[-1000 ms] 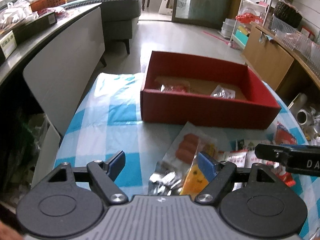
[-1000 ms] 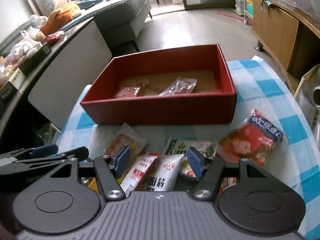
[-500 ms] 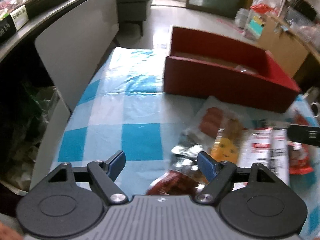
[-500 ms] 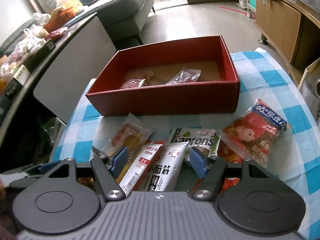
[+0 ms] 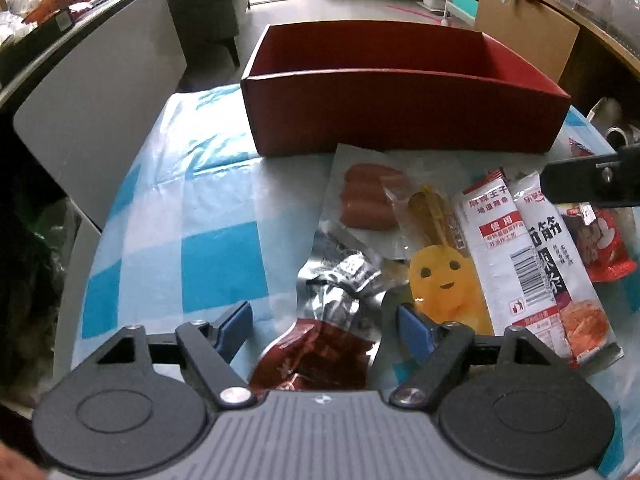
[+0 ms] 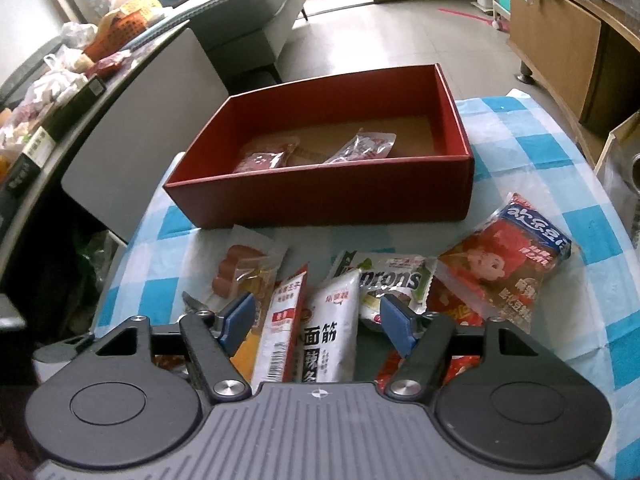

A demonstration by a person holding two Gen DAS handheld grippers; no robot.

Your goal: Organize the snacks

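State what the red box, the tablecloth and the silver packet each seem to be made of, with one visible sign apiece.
Red box: probably cardboard, matte red outside, plain brown floor inside.
Tablecloth: likely thin plastic sheeting, since it shines and wrinkles.
Silver packet: seemingly foil-like film, with crumpled, mirror-bright creases.

Snack packets (image 6: 328, 312) lie on the table (image 6: 532, 152) before the box (image 6: 320, 200) (two packets inside)

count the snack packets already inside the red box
2 in the red box: a reddish packet at the left of the floor, a clear one near the middle. The near wall may hide others.
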